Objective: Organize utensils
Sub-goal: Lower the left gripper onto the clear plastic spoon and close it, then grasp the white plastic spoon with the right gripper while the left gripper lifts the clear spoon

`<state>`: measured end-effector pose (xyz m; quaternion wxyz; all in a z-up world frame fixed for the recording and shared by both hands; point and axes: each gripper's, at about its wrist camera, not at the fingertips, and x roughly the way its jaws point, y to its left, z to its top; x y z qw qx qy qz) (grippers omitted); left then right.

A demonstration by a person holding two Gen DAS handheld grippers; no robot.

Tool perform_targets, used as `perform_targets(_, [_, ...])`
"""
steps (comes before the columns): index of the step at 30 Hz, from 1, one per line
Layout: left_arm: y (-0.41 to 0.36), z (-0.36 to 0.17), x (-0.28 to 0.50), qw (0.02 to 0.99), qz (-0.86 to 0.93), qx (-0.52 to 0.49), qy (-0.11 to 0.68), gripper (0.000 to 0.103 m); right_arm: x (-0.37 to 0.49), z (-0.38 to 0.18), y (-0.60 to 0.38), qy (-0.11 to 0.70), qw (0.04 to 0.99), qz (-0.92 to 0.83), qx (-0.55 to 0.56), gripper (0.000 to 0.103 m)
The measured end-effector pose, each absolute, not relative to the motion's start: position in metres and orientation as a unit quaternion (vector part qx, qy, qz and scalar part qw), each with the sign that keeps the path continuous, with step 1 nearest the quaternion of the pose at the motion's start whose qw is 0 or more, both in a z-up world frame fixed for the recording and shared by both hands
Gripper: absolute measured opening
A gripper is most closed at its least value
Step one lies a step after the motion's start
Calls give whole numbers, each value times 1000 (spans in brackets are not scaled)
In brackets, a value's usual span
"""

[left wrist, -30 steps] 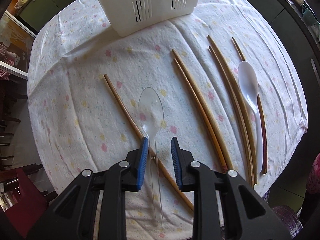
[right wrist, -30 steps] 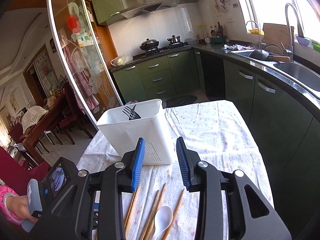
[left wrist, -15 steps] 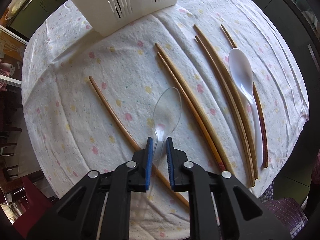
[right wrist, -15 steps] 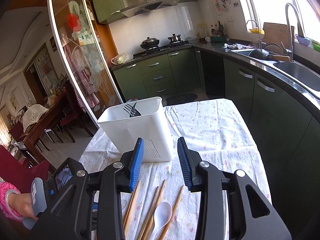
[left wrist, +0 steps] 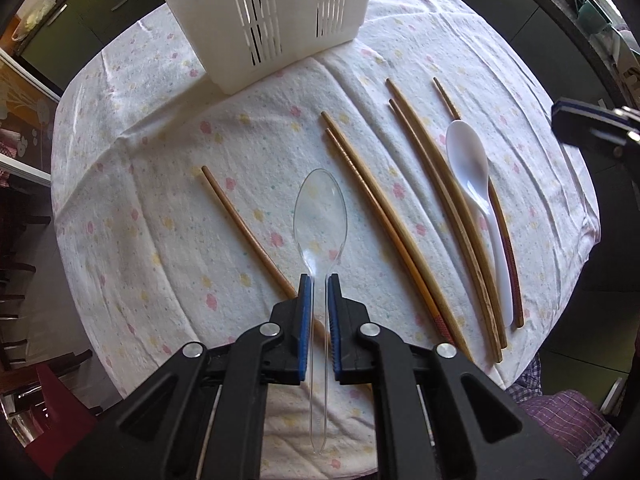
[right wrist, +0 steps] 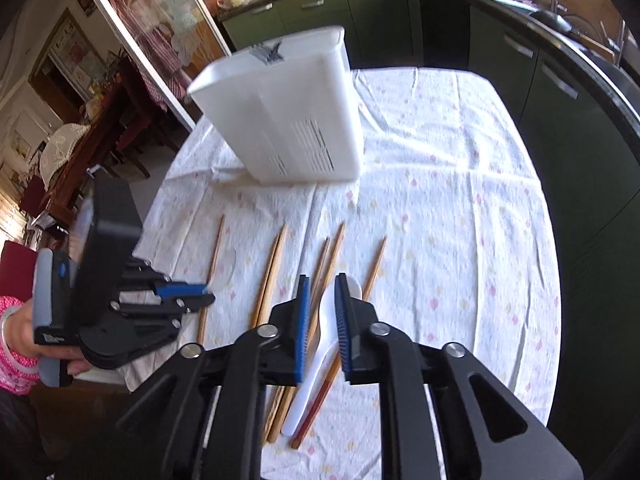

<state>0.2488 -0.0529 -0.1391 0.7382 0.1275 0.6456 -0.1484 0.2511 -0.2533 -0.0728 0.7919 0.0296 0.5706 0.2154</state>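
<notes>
Left wrist view: left gripper is clamped on the neck of the clear spoon, whose long axis runs straight up the frame, bowl ahead and handle trailing back between the fingers. White caddy stands at the frame top, directly beyond the bowl. Right wrist view: right gripper is parted, not holding anything, straddling the white spoon lying on the table among chopsticks
</notes>
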Motion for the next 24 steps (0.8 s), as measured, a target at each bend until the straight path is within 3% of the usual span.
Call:
perform_targets(6, [-51,-129,236,743,-163,122,637,8,249,-126,-238,667,718,197,26,10])
perform_targets(24, [-39,-112,222,754,-185,115,620,8,267,-154,-207,712,691,126,11,13])
